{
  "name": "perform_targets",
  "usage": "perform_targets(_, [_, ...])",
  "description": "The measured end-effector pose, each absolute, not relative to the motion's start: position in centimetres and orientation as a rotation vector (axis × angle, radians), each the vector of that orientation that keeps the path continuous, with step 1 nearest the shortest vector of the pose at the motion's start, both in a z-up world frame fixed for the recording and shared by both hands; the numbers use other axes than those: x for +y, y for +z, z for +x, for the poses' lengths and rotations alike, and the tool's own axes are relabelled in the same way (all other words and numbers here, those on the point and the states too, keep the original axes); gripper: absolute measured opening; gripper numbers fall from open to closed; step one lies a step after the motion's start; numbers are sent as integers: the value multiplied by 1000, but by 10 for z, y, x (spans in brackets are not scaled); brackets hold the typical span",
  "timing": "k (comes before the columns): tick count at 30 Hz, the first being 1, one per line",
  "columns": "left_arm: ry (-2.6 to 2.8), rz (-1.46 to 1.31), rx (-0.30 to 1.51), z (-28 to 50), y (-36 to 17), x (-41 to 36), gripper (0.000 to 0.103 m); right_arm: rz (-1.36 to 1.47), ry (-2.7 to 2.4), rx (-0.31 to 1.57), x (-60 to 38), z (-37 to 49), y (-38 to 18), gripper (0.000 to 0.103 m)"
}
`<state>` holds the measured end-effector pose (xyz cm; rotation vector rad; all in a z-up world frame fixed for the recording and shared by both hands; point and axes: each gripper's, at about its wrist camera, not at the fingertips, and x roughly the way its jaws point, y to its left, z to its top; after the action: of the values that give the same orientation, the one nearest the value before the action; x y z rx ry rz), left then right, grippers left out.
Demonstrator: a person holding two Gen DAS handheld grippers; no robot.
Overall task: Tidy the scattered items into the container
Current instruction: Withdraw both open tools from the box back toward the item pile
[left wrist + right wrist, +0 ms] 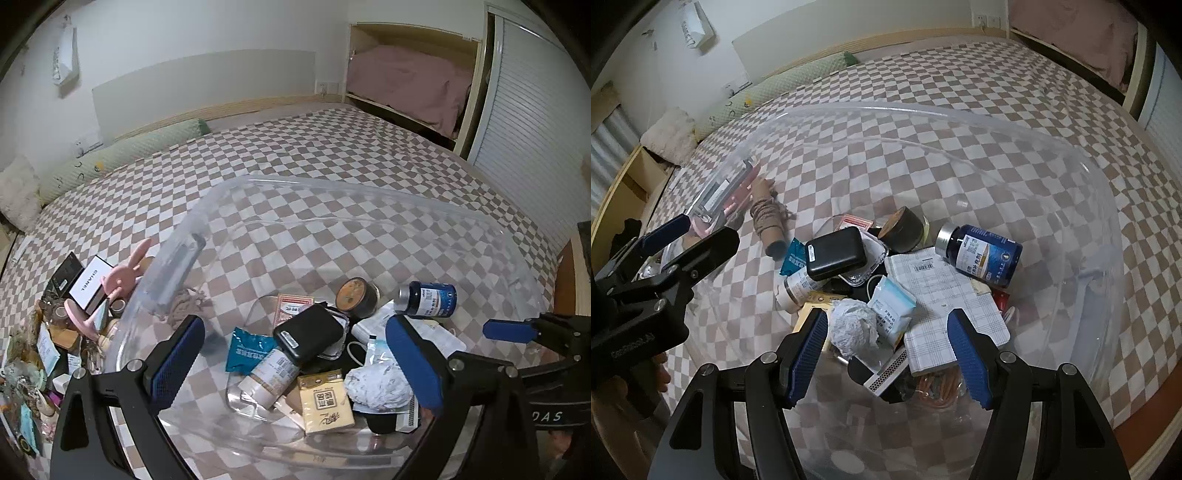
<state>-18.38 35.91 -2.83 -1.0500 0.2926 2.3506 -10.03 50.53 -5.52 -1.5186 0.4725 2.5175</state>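
Done so far: I am looking down into the clear container on the checkered bed, and a heap is already lying inside it: a black case, a blue bottle, a crumpled tissue, a checked notebook.
Left to do: a cluttered pile is still waiting outside the left wall, with a pink rabbit stand and a white box; the rest is too jumbled to name, though it seems to be small packets.
Left gripper: I am hovering it over the heap, tilted downward, jaws spread wide, gripping nothing.
Right gripper: I am holding it angled steeply down above the tissue, jaws parted, nothing between the pads.
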Motion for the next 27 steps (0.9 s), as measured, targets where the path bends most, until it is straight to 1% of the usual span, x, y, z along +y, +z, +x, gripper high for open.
perform_targets(5, [2364,-1028,306,-179,-23,352,100,-1465,2532,406,499,-97,-46,68])
perform_targets(6, [2366,-1020,306,-178,-21,350,100,-1445,2543,395,497,-96,-44,69])
perform_targets(7, [2367,-1012,308,-177,-20,348,100,-1425,2557,384,495,-95,-41,74])
perform_targets(8, [2368,-1004,310,-175,-18,346,100,-1406,2568,374,493,-94,-39,89])
perform_targets(9, [2372,-998,312,-174,-17,344,100,-1380,2580,356,490,-92,-37,98])
perform_targets(13, [2389,-984,322,-171,-14,336,100,-1285,2594,245,478,-86,-27,99])
perform_targets(15, [2401,-973,319,-169,-12,331,100,-1246,2593,220,474,-85,-23,103])
perform_targets(16, [2405,-967,311,-168,-11,328,100,-1229,2589,213,473,-84,-22,103])
perform_targets(19, [2418,-949,279,-167,-8,318,100,-1198,2567,209,470,-85,-21,103])
perform_targets(27, [2476,-945,227,-169,-6,284,100,-1092,2612,273,459,-81,-12,103])
